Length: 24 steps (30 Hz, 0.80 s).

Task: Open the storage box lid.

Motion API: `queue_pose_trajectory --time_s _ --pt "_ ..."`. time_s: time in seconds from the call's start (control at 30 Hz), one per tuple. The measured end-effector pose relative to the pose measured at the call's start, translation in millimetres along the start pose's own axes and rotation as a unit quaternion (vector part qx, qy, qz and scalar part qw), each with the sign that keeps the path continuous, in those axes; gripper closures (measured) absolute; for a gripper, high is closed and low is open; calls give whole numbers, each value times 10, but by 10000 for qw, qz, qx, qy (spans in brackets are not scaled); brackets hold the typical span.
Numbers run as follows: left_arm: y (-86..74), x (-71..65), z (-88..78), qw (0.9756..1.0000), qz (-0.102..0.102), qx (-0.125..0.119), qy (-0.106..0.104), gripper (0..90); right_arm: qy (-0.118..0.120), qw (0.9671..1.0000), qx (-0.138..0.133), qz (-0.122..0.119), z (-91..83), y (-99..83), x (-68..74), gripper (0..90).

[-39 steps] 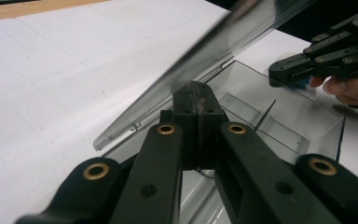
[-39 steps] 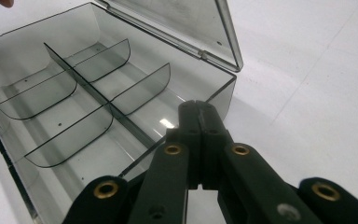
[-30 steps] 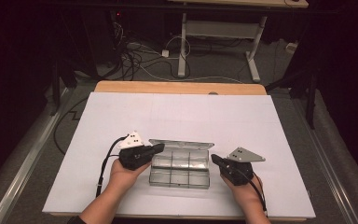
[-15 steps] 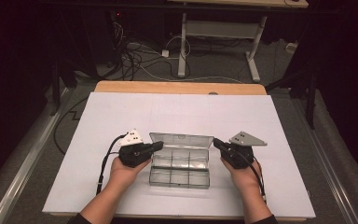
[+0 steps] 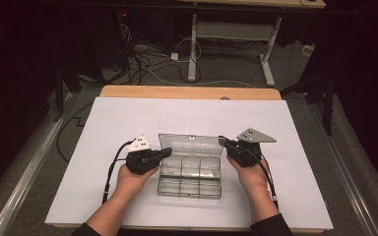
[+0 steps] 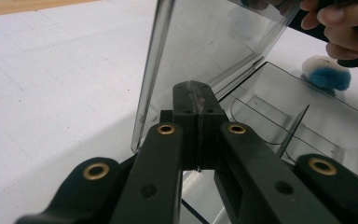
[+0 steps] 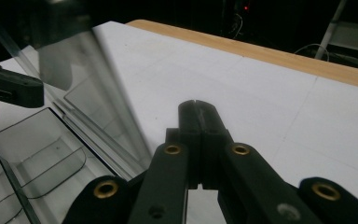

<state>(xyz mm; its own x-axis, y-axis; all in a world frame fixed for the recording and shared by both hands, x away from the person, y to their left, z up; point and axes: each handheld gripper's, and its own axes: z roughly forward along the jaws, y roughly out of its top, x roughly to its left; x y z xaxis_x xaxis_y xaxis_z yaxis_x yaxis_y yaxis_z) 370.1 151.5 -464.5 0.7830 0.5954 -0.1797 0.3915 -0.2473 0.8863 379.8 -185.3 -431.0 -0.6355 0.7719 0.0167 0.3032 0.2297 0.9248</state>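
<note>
A clear plastic compartment box (image 5: 190,179) sits on the white table cover near the front middle. Its lid (image 5: 191,145) stands raised at the back edge. My left gripper (image 5: 167,151) is at the lid's left end, shut, with its tip (image 6: 196,88) against the lid (image 6: 214,42) and nothing between the jaws. At the lid's right end, my right gripper (image 5: 224,142) is also shut, its tip (image 7: 196,105) just right of the lid (image 7: 88,79). Empty compartments (image 6: 307,116) show below the lid. The left gripper (image 7: 9,86) appears across the box in the right gripper view.
The white cover (image 5: 128,118) spreads wide around the box, and a wooden table edge (image 5: 187,92) runs along the back. A small blue and white fuzzy thing (image 6: 328,74) lies beyond the box by the person's right hand (image 6: 340,28). Cables and desk legs stand on the floor behind.
The lid has swung up from nearly flat to standing. Both grippers moved away from the person along with it.
</note>
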Motion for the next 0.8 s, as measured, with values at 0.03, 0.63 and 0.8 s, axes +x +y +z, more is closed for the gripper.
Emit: queue_pose_trajectory --time_s 0.03,0.63,0.8 --pt "-1 4 3 10000 -7 7 -1 877 28 10000 -18 31 2 4 2 900" --pt "-15 -19 -95 10000 22 30 -5 876 36 9999 84 89 114 43 -52 900" --pt "-50 41 -201 9999 -96 -77 92 876 12 9998 115 175 148 18 -96 900"
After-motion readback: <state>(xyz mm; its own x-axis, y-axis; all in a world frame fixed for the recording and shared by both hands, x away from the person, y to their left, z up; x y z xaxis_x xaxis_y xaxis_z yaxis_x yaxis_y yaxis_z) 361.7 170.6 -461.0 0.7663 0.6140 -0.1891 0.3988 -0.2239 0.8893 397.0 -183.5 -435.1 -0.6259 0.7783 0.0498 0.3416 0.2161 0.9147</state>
